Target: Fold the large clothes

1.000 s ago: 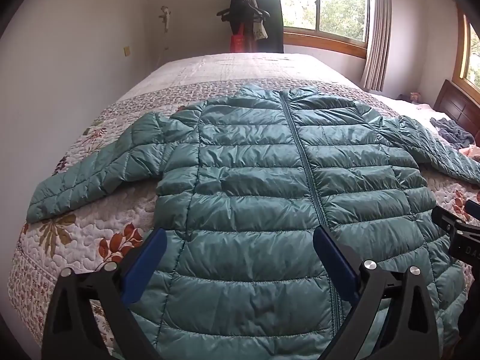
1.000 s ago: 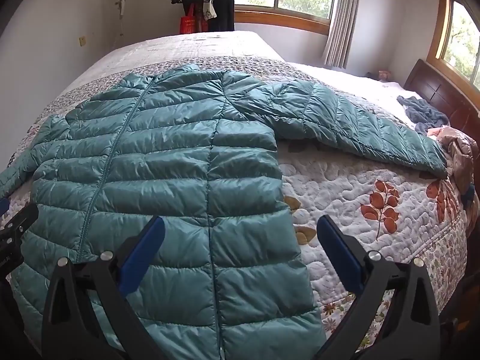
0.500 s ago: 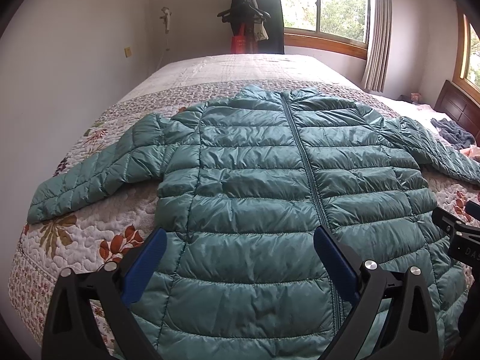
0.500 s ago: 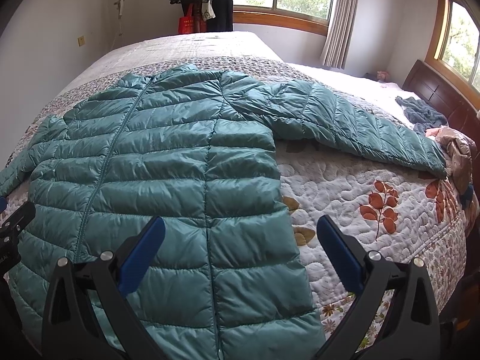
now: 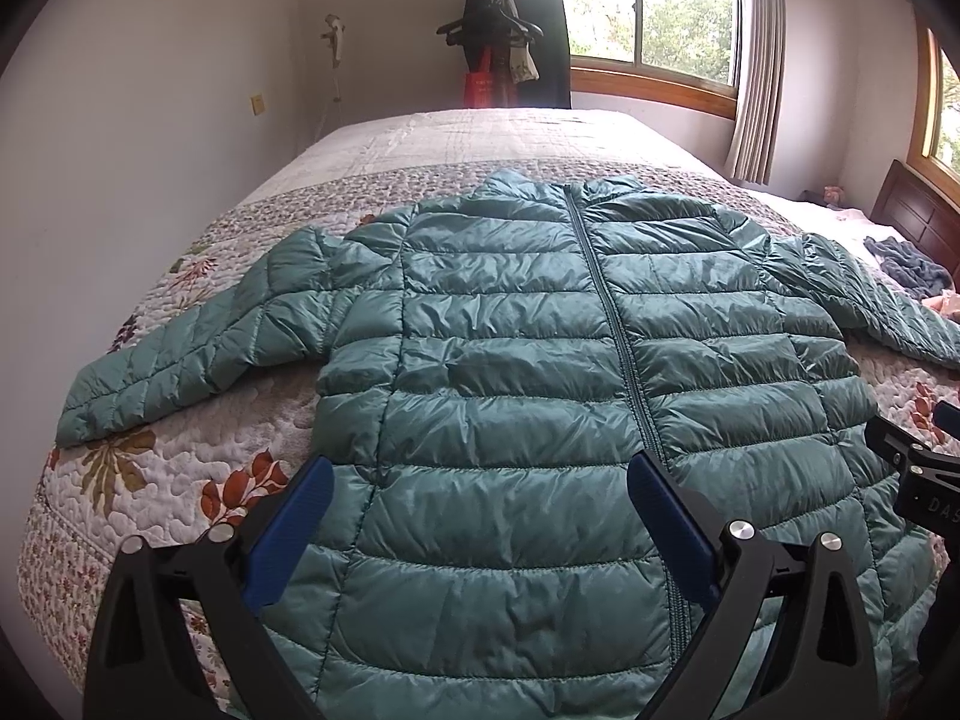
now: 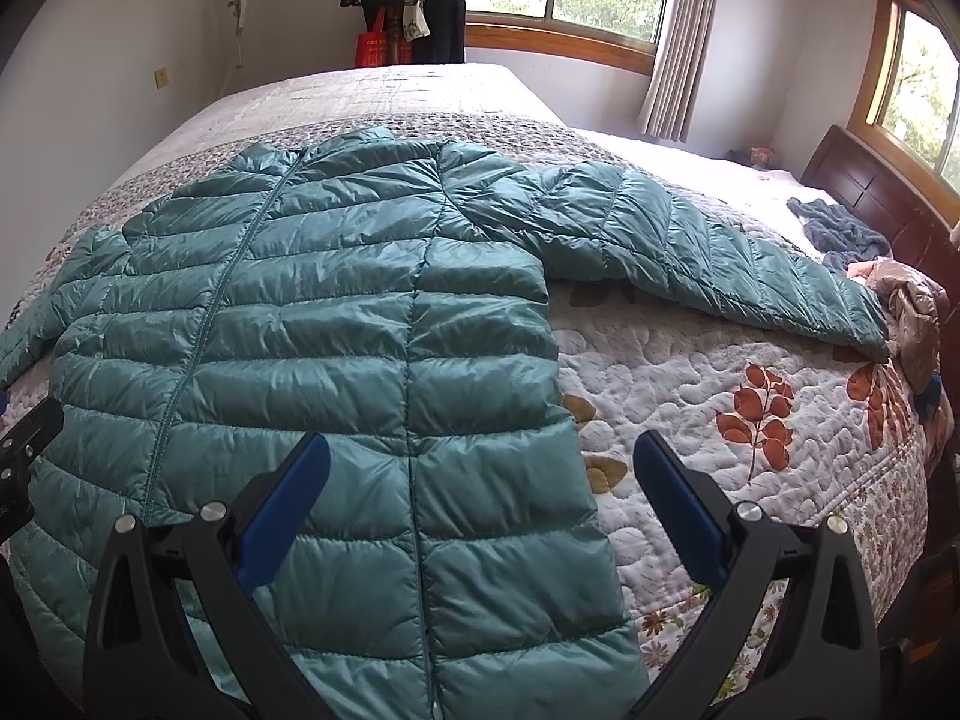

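We had the teal puffer jacket [image 5: 516, 372] lying flat, zipped, sleeves spread on the quilted bed [image 6: 690, 372]. Left gripper [image 5: 480, 480] and right gripper [image 6: 483, 462] hovered above its hem, jaws wide apart, empty.

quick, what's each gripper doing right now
Left gripper: open, holding nothing, above the jacket.
Right gripper: open, holding nothing, over the jacket's side edge.

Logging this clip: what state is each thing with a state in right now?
Teal puffer jacket: flat on the bed, zipped, unfolded.
Jacket sleeves: both spread outward.
Left gripper: jaws open, empty.
Right gripper: jaws open, empty.
Curtain: drawn aside.
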### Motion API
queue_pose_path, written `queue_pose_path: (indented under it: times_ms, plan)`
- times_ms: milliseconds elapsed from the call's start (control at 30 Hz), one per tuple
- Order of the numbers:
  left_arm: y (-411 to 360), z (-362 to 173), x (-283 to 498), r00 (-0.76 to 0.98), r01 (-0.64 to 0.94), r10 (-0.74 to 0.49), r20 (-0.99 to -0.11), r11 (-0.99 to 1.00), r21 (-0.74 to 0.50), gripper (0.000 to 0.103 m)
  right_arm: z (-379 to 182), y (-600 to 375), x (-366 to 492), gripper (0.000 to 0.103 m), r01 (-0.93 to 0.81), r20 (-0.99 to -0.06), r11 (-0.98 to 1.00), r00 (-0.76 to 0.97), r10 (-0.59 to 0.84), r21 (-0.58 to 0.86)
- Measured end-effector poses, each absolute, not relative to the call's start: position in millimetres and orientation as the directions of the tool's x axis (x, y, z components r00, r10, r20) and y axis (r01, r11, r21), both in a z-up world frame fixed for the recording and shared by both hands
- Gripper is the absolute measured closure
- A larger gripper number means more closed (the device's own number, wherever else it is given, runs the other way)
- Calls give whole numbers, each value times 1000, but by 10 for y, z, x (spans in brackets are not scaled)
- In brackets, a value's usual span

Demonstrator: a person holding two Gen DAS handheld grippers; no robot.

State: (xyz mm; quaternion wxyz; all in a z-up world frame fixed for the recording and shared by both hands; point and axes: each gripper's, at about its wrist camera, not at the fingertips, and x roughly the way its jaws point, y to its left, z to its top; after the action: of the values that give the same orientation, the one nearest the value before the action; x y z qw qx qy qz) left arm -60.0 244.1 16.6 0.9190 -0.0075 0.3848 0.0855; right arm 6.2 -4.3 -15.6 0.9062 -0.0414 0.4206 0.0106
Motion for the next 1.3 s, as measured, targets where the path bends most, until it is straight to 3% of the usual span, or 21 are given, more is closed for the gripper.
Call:
queue_pose_path:
  times_ms: [1300]
  plan:
    - [2441,160,-600,690,-164,154,-707,985,54,4,-122,10,62,3,-61,-761,996,648,-15,-72]
